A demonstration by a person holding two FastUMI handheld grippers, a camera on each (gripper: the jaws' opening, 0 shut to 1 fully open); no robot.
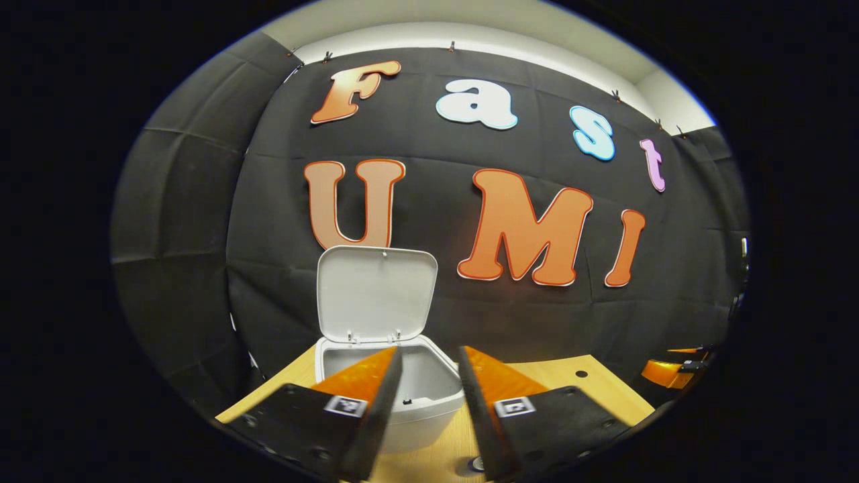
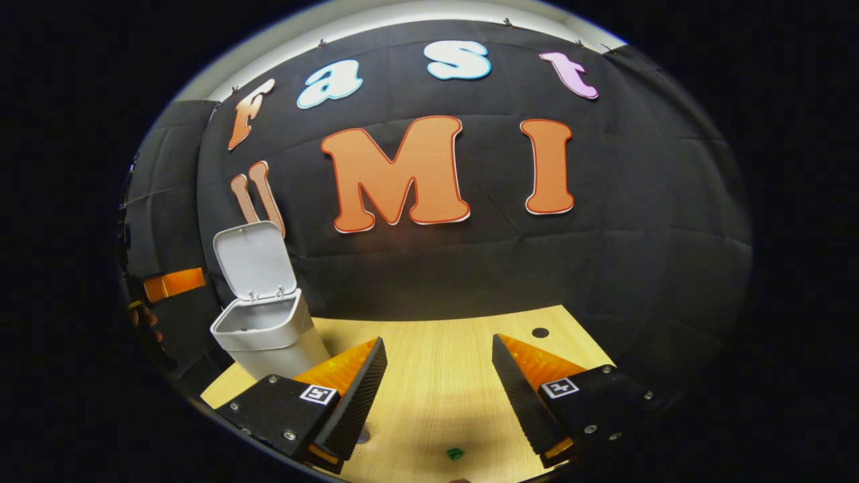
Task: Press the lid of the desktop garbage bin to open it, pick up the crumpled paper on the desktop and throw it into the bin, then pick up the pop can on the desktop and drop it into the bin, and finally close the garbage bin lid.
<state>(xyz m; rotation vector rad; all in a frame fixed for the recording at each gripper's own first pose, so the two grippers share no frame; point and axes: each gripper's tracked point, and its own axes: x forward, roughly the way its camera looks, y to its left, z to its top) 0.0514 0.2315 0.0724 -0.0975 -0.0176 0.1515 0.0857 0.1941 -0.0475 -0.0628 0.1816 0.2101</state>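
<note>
Garbage bin (image 1: 429, 396), smooth rounded plastic, lid (image 1: 376, 292) upright, on wood-grain desktop (image 2: 443, 382).

Open bin (image 1: 429, 396) mouth, upright lid (image 1: 376, 292) behind

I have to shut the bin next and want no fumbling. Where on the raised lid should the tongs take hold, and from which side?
Take the lid by its free top edge, opposite the hinge at the bin's back rim. It stands upright, so that thin edge is exposed. Come from above with the open left tongs, one finger either side, then swing it forward and down. A push may do as well.
</note>
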